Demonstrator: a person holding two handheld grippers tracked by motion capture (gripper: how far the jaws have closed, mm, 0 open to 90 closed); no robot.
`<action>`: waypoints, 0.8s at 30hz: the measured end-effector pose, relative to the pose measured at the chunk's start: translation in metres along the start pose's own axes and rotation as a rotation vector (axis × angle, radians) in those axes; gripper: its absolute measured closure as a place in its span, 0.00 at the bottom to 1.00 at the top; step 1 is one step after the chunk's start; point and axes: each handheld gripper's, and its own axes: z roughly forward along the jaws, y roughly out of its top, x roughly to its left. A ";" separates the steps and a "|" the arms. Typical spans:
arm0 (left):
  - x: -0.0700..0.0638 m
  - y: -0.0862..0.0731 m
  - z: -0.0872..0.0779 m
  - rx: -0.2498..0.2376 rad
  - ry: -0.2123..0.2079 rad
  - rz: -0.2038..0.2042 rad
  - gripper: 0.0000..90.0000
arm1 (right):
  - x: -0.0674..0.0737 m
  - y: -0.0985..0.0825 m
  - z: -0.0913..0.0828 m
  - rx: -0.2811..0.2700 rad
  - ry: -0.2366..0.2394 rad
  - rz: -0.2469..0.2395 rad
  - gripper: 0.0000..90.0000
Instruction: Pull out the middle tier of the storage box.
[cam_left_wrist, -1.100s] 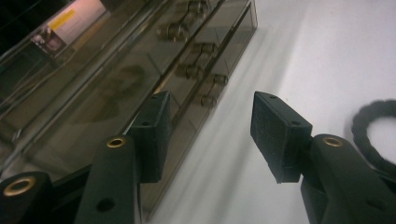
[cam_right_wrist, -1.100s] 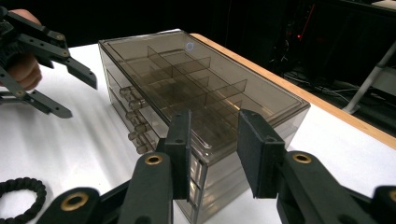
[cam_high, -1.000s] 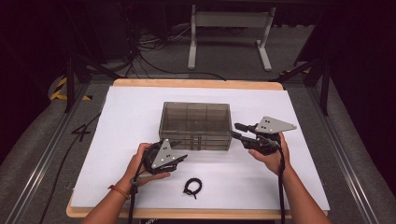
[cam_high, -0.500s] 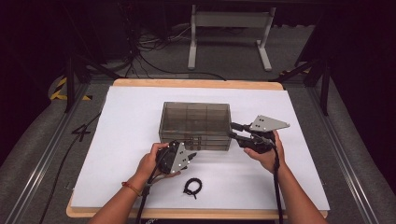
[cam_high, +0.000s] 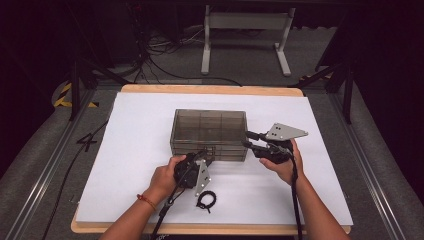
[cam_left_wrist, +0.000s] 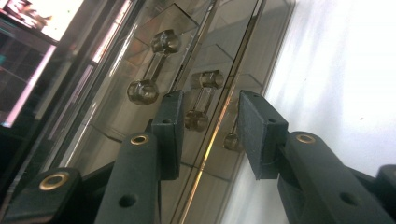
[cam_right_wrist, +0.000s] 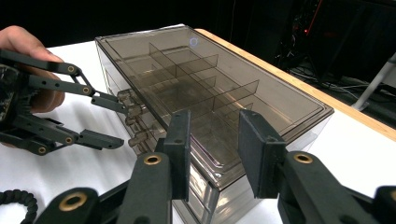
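We steady the drawer box (cam_high: 209, 134) with the half-open, empty right tongs (cam_high: 248, 139) at its corner so the left tongs (cam_left_wrist: 210, 135), just closing, can bracket a drawer handle (cam_left_wrist: 201, 100) without yet pinching it.

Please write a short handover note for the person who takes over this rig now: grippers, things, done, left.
Left gripper: jaws open, just been closing around a drawer handle of the smoky transparent plastic drawer box; pads not pressing yet.
Right gripper: jaws open at the box's right end, holding nothing.
Black coiled hair tie: on the white table cover, in front of the box.
Done: drawers all closed, nothing stored.
Left, probably: grip handle, pull drawer.
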 end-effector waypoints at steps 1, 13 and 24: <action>0.000 0.000 0.000 0.000 0.000 0.000 0.70 | 0.000 0.000 0.000 0.001 0.001 0.000 0.74; -0.023 0.008 0.005 0.093 0.190 0.268 0.78 | 0.002 0.000 0.003 -0.001 0.008 -0.001 0.74; -0.032 0.016 0.010 0.170 0.278 0.417 0.87 | 0.003 0.000 0.006 0.007 0.013 -0.008 0.75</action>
